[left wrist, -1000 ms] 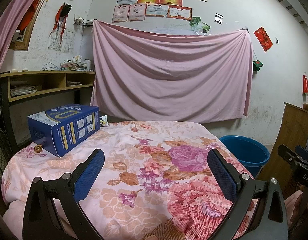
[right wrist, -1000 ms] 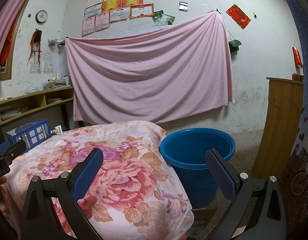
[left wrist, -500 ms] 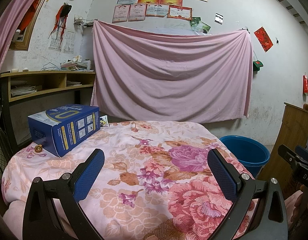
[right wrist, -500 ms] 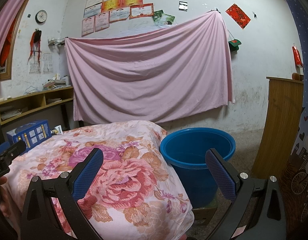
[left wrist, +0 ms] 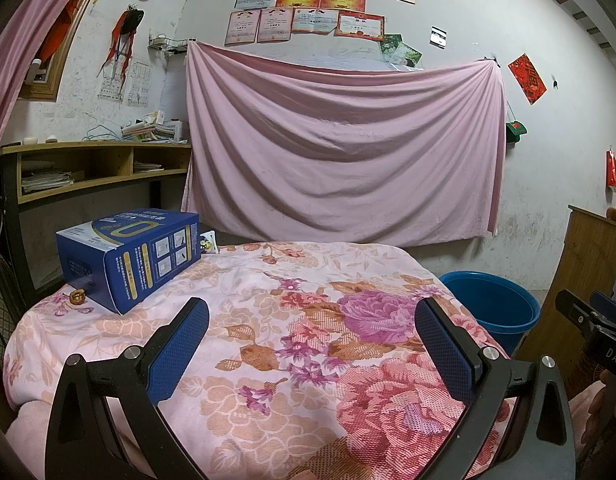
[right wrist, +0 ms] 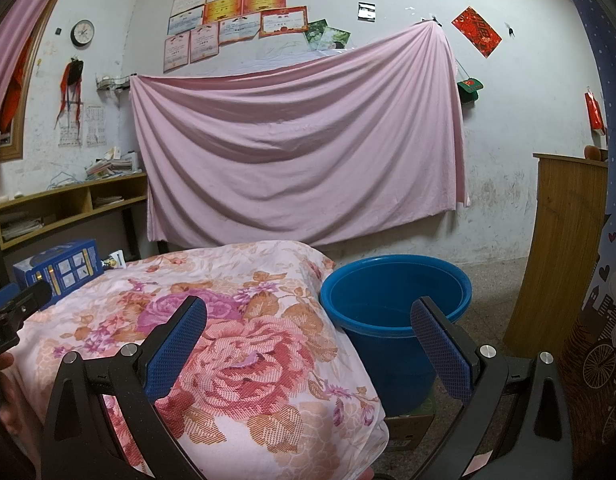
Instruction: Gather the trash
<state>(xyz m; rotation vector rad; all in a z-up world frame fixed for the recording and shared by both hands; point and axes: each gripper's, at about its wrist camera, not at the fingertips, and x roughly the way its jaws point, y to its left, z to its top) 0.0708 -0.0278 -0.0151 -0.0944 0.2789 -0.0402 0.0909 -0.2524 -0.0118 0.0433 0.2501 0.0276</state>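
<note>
A pink sheet (left wrist: 339, 152) drapes the white wall (left wrist: 555, 128) beside wooden shelves (left wrist: 96, 168).

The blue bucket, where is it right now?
The blue bucket stands on the floor just right of the flowered cloth, in front of the right gripper. In the left wrist view it peeks out at the cloth's far right edge.

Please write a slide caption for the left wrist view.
Open left gripper above floral cloth, blue carton far left.

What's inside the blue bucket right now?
The blue bucket shows only bare blue inner wall; no trash visible. Its bottom and near side are hidden by its rim, and partly by the right tool.
</note>
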